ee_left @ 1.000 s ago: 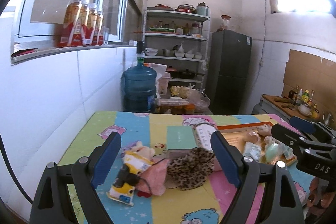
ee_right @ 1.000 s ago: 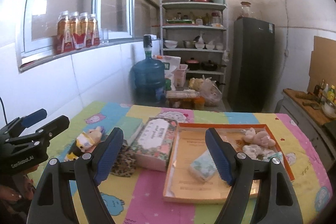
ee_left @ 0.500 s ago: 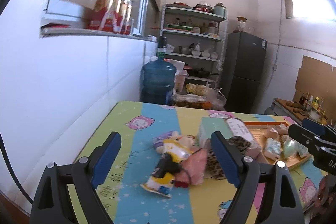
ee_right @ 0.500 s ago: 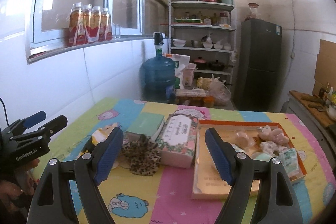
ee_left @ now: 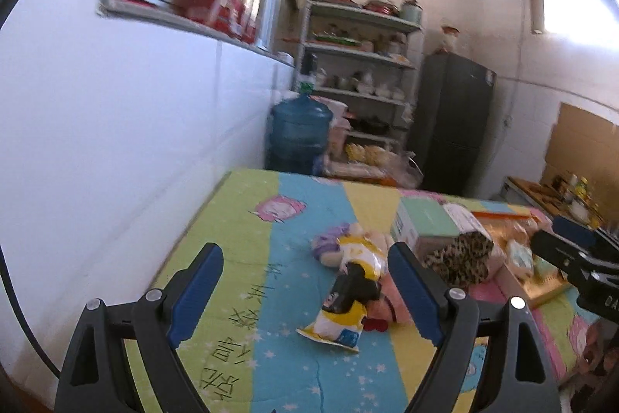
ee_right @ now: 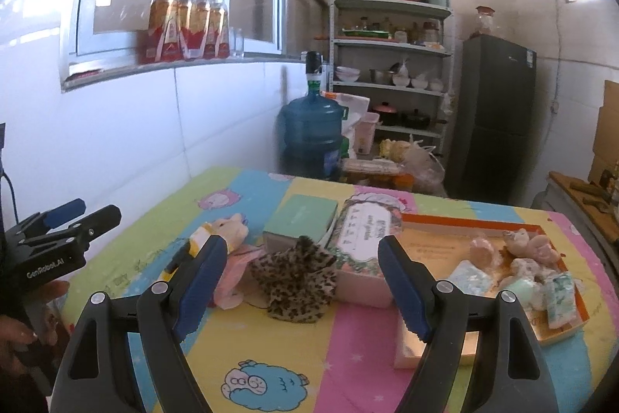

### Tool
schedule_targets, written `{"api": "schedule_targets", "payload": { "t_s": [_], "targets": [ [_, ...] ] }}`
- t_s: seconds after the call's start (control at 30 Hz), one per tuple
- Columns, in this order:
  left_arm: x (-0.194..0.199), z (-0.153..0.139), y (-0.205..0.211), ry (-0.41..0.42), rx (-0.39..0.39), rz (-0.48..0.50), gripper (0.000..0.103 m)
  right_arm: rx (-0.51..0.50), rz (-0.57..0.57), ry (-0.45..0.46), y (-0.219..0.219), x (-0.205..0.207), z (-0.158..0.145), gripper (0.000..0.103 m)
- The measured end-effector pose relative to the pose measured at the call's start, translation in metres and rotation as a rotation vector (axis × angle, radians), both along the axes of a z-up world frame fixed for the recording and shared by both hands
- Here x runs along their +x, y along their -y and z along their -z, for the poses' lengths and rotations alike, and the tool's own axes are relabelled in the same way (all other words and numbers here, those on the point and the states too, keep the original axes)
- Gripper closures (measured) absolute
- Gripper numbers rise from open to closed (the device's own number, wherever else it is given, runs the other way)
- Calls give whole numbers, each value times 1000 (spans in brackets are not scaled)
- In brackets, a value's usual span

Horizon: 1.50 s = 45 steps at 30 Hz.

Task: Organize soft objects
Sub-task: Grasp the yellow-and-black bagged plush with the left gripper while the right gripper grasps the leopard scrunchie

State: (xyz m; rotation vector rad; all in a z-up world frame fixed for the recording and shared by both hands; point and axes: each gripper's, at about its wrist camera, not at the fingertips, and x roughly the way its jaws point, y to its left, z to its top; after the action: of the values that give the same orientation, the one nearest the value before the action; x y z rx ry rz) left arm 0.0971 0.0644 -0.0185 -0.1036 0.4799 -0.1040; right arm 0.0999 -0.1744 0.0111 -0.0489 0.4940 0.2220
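surface (ee_right: 294,355) carries an orange tray (ee_right: 468,223) already holding small soft items. loose pile left of it: leopard pouch (ee_right: 296,277), doll (ee_left: 348,293). left claw (ee_left: 305,293) spread, empty; right claw (ee_right: 300,287) spread, empty. judgement: centre the doll between the left fingers, pinch mid-body. pink item under the doll is mostly hidden; left view is blurred.
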Motion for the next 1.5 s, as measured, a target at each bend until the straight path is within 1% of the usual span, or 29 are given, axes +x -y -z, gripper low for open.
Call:
{"api": "schedule_targets", "payload": {
  "t_s": [0.03,0.13,0.2,0.3,0.4,0.53,0.6,0.7,0.73,0.77,0.9,0.97,1.03,1.1,1.13,1.2,1.23,1.27,1.3,1.33,1.37,1.4,1.43,1.47,1.5],
  "targets": [
    [4,4,2,-14,6,26,16,0,-3,-6,-1,2,3,22],
    [20,18,10,-67,22,149,16,7,-11,-30,-5,8,11,22],
    [30,26,16,-87,44,194,16,8,-14,-39,-7,11,14,22],
    [45,38,25,-120,112,214,16,7,-14,-49,-6,14,19,22],
    [55,48,29,-154,126,250,16,8,-7,-57,-5,18,22,22],
    [67,62,39,-219,180,249,16,17,-2,-76,-3,26,29,22],
    [71,66,41,-236,187,261,18,21,-1,-87,-2,28,33,22],
    [75,72,42,-265,175,268,21,26,-2,-104,-1,34,39,22],
    [75,71,40,-268,168,269,26,28,-3,-111,-1,36,42,22],
    [75,72,39,-269,154,271,35,32,-5,-117,-1,38,44,22],
    [73,72,36,-273,116,287,43,48,-28,-154,-2,46,54,22],
    [71,71,36,-261,103,296,55,45,-35,-173,-5,51,60,22],
    [68,69,38,-245,112,287,59,42,-35,-186,-5,56,64,22],
    [63,67,42,-216,145,260,61,46,-32,-199,-4,62,67,21],
    [60,65,42,-198,152,252,64,50,-26,-209,-3,66,69,21],
    [55,63,41,-177,147,241,64,53,-15,-224,-1,71,72,22],
    [52,62,39,-170,135,237,64,53,-8,-229,0,73,73,24],
    [50,62,37,-165,115,234,64,52,-6,-233,1,75,75,31],
    [49,61,36,-165,103,232,64,52,-7,-237,1,76,76,43],
    [48,61,34,-164,87,229,64,52,-8,-241,2,78,77,50],
    [47,61,33,-162,76,227,64,46,-2,-247,2,81,78,61],
    [48,61,33,-161,70,226,64,37,4,-249,2,83,79,68],
    [46,61,32,-155,64,223,64,35,2,-250,3,84,80,72],
    [45,61,31,-148,60,219,64,40,-5,-252,4,85,80,81],
    [43,60,31,-142,59,215,64,47,-10,-253,4,85,80,89]
  ]
}}
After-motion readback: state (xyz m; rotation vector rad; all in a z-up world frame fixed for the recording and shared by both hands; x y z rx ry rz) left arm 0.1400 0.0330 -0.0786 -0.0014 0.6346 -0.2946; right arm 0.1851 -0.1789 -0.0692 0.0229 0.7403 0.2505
